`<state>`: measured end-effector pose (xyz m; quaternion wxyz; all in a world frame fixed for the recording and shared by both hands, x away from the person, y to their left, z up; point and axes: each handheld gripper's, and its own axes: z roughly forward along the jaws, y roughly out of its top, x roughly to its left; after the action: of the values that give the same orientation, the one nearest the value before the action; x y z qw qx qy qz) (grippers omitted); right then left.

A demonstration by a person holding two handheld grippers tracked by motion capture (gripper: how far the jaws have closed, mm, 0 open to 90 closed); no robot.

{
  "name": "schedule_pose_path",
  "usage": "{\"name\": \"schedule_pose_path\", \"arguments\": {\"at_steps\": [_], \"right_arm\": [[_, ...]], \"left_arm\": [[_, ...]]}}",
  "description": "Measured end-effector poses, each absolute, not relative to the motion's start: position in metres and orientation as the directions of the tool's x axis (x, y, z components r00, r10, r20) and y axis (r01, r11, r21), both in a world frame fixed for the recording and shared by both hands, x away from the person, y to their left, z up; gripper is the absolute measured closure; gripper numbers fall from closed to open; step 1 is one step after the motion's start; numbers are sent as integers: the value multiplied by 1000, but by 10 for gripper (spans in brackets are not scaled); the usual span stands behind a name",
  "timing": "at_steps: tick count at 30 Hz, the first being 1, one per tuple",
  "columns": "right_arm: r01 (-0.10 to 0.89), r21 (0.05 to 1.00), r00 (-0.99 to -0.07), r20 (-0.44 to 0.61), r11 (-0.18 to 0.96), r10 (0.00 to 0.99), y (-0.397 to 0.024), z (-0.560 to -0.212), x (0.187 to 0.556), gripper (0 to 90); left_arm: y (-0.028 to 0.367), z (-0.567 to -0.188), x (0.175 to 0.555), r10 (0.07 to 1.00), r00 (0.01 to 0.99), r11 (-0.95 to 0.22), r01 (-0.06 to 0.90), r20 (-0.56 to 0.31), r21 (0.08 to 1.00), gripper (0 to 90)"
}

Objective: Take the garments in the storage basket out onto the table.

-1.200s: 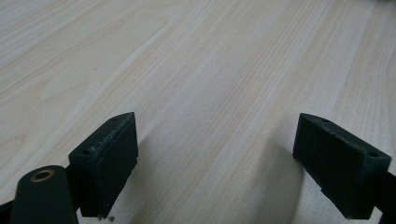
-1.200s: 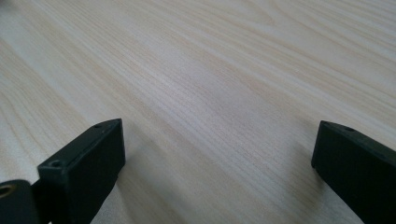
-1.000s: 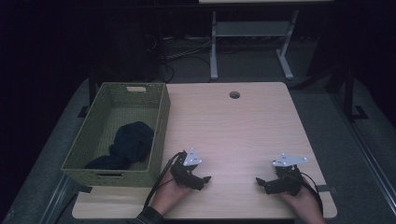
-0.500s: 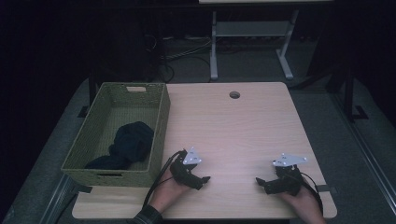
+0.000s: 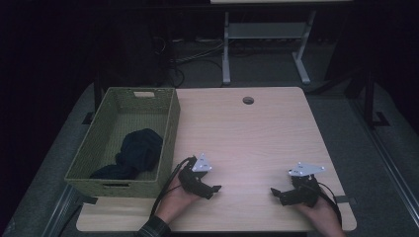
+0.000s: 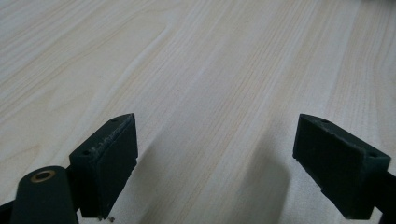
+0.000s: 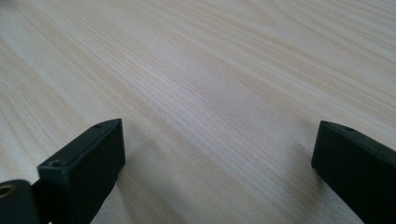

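Two grippers: left gripper [image 5: 210, 189] and right gripper [image 5: 276, 192], jaws wide, I hold nothing.
Change: none since a second ago.
Cloth [image 5: 139, 150]: in basket [image 5: 168, 133], left of left gripper.

Two black jaws of the left gripper [image 6: 217, 168] rising from the bottom edge, set wide apart with nothing between them. Pale wood-grain counter [image 6: 201, 70] beneath and ahead, its grain lines running away toward the upper right. Soft shadows on the wood just beside each jaw, and a brass-coloured ring on the dark part at lower left.
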<state>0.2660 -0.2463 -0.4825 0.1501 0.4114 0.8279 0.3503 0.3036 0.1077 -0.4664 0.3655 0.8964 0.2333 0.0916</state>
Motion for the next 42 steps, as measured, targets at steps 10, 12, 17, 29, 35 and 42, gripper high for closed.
{"name": "schedule_pose_path", "arguments": {"at_steps": [10,12,17,29,35,42], "right_arm": [[575,704,-617,39,416,786,-246,-483,266,24],[576,704,-616,40,416,786,-246,-483,266,24],[576,704,-616,39,416,787,-246,-483,266,24],[576,704,-617,40,416,786,-246,-483,266,24],[576,703,-616,40,416,786,-246,-482,266,24],[576,704,-616,40,416,787,-246,-483,266,24]], "left_arm": [[110,-459,304,487,873,-608,363,-29,707,138],[109,-459,304,485,874,-610,359,-25,707,138],[109,-455,305,482,876,-608,351,-20,712,138],[110,-447,309,482,876,-586,349,-31,731,138],[110,-446,310,480,876,-584,351,-37,732,138],[112,-442,312,484,873,-555,360,-60,750,138]]}}
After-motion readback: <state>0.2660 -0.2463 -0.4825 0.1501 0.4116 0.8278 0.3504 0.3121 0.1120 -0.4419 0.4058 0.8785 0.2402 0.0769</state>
